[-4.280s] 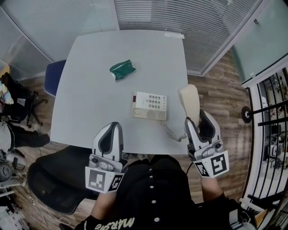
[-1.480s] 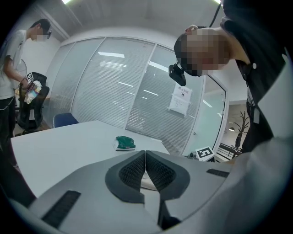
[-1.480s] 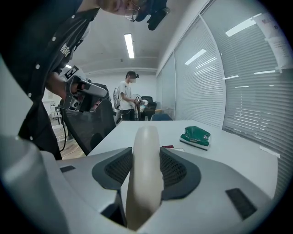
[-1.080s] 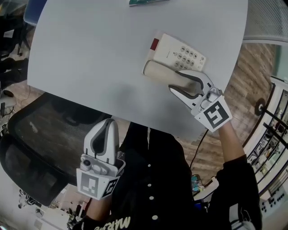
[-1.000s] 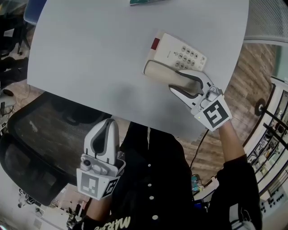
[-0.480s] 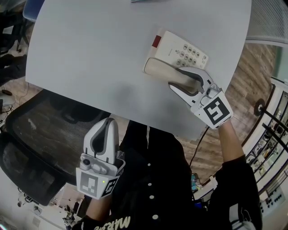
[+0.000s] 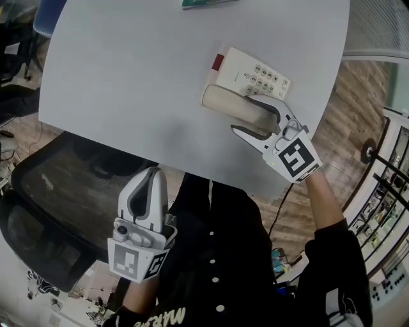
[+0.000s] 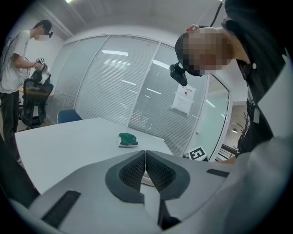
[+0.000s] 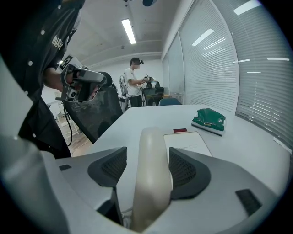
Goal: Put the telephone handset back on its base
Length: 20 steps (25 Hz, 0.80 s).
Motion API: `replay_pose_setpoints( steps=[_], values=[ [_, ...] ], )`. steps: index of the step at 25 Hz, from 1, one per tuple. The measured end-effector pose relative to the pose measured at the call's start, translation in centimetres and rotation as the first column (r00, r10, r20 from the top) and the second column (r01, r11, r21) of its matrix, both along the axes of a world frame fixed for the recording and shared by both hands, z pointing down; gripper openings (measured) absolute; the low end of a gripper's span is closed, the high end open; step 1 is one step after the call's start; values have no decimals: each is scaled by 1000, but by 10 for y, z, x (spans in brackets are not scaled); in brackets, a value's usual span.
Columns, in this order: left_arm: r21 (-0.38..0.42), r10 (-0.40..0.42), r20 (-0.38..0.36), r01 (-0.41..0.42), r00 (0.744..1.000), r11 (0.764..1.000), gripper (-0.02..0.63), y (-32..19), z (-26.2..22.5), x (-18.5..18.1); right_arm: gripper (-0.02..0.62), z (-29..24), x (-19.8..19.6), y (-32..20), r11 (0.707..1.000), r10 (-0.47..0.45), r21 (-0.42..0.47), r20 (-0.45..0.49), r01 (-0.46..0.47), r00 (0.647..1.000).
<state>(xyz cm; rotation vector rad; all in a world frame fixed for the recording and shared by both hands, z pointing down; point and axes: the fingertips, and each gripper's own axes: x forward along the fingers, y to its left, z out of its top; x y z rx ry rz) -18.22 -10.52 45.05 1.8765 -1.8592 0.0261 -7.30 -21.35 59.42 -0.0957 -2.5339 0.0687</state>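
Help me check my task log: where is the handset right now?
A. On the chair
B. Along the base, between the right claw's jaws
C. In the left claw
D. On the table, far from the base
B: the handset lies along the near side of the base, and the right claw straddles it with its jaws opening and a gap beside one pad.

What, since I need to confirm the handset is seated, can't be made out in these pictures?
- Head view: the handset's near end lies under the right gripper, whose jaws are opening around it; its seating on the base is unclear.
- Head view: green packet cut by the top edge.
- Left gripper view: shut left gripper hides nearly all of the base.
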Motion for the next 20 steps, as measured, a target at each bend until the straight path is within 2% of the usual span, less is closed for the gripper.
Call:
replay_pose_setpoints(
  steps=[12,13,15,20],
  values=[
    [82,73,39,-76,997,994,17,-18,-33,4,274,-57,21,-6,992,63,113,4,-63,998],
    [93,78,42,-82,996,992,17,-21,-37,5,247,-64,25,-6,989,73,131,3,-73,997],
    [116,90,51,-95,995,989,17,-25,-46,7,126,-79,31,-5,980,101,170,10,-101,995],
    [168,128,80,-140,989,976,17,-35,-68,14,49,-118,42,4,966,164,196,52,-171,985]
  ],
)
